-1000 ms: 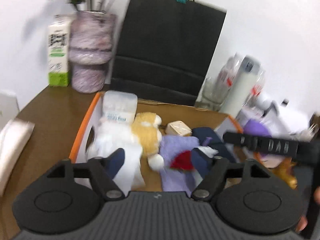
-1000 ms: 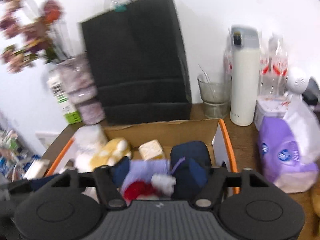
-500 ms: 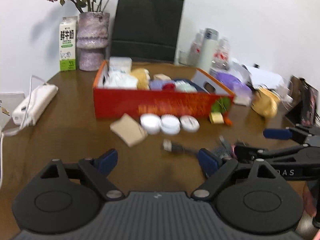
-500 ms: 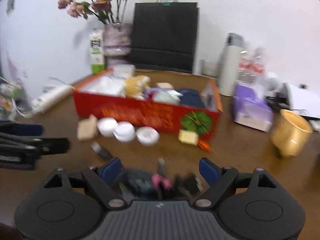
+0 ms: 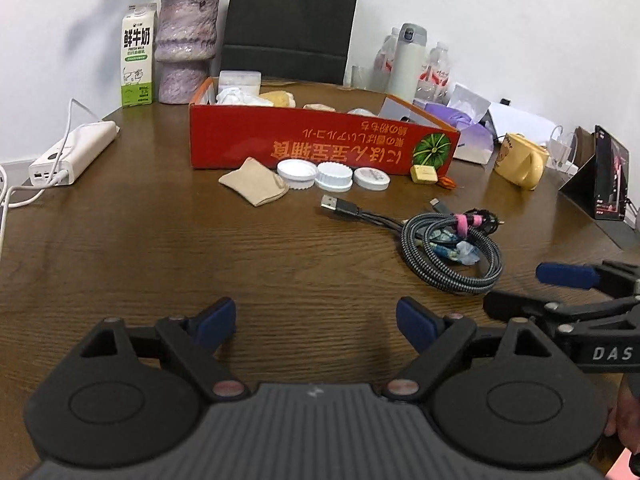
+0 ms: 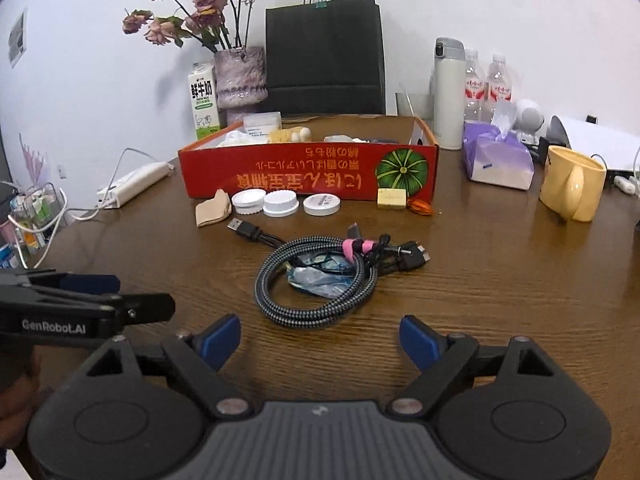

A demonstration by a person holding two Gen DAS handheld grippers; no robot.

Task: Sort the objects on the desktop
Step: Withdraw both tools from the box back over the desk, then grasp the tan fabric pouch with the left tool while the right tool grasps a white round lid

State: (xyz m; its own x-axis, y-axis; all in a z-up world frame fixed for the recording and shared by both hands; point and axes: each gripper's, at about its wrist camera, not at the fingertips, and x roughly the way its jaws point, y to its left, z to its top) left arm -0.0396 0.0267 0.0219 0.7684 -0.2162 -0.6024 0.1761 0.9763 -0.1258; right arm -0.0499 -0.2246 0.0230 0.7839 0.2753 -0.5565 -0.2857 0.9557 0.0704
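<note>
A red cardboard box with soft toys and packets in it stands mid-table. Along its near side lie a beige folded cloth, three white lids, a small yellow block and a tiny orange item. Closer in lies a coiled braided cable with a pink tie and a USB plug. My left gripper hovers open over bare wood, left of the coil. My right gripper is open just short of the coil, nothing between its fingers.
A yellow mug, purple tissue pack, thermos and bottles stand at the right. A white power bank with cable, milk carton, vase and black bag line the left and back.
Both grippers have pulled back from right above the box to the near part of the table and come lower. Their jaws stand wider than a second ago.
</note>
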